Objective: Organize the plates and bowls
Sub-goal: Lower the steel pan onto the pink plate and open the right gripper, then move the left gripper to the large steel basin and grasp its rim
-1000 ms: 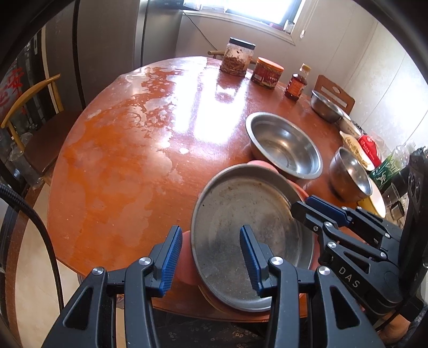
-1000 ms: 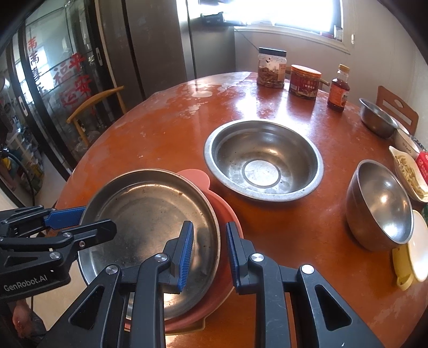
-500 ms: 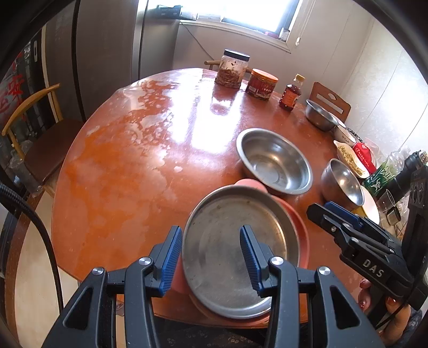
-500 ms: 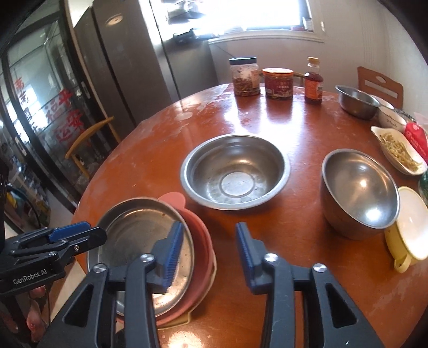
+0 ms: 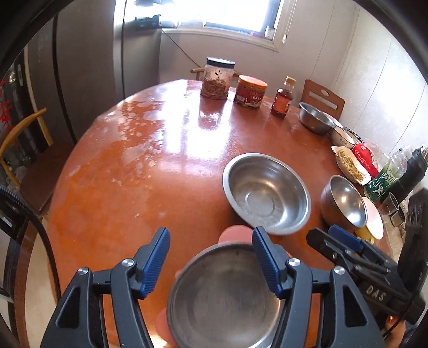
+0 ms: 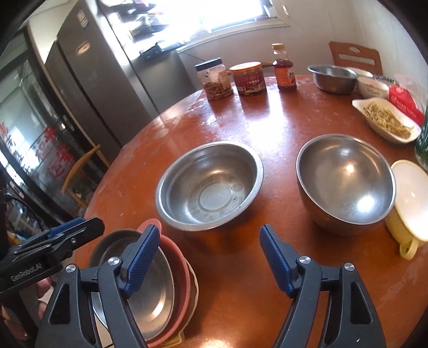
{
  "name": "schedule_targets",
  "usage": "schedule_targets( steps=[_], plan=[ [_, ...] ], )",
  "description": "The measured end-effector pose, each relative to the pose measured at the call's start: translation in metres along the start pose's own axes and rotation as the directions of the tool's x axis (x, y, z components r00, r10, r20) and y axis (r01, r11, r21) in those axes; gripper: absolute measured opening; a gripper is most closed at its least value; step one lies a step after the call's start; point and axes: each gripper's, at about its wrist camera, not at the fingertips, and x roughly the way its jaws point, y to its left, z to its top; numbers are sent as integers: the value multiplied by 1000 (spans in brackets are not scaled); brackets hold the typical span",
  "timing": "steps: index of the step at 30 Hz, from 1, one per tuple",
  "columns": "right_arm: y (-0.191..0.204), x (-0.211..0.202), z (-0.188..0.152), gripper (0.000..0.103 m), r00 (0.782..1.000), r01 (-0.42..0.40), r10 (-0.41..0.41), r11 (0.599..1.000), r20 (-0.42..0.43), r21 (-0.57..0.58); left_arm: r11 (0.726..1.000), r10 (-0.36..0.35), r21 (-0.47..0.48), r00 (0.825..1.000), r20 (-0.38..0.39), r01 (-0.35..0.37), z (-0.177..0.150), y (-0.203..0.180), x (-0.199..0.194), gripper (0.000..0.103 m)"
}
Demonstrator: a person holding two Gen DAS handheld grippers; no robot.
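Both opening, gripping nothing: left gripper [image 5: 210, 258] above steel plate [image 5: 224, 297], right gripper [image 6: 208, 257]. Plate stacked on pink dish [image 6: 182, 270], seemingly overhanging table [image 6: 281, 128] near edge.

Daylight enters from the window [image 5: 227, 13] at the far wall; it is blown out to white in both views. Strong glare streaks across the table [image 5: 182, 139] in the left view, milder sheen on it in the right view. Steel bowl [image 6: 211, 184] and round bowl [image 6: 345, 184] carry bright highlights. Near edge of the scene is dimmer; the fridge [image 6: 88, 88] side is dark. Heavy fisheye bending and black vignette at the corners. Focus fair at centre, slightly soft overall.
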Motion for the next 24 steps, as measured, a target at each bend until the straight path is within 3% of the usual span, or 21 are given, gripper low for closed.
schedule_targets(
  steps=[9, 13, 21, 23, 24],
  plan=[
    [-11, 21, 4, 79, 1000, 11, -10, 996, -4, 85, 999, -35, 7, 995, -93, 36, 41, 1, 53, 64],
    [-17, 30, 10, 79, 1000, 13, -9, 991, -30, 131, 999, -4, 43, 992, -129, 10, 55, -5, 75, 64],
    [-19, 51, 14, 79, 997, 43, -34, 990, -69, 134, 999, -5, 48, 980, -198, 15, 65, -8, 108, 63],
    [-18, 52, 15, 80, 997, 47, -40, 992, -61, 119, 999, -4, 51, 978, -206, 15, 64, -8, 114, 60],
    [-18, 52, 15, 80, 998, 47, -41, 992, -54, 113, 998, -18, 49, 977, -214, 29, 63, -8, 117, 52]
  ],
)
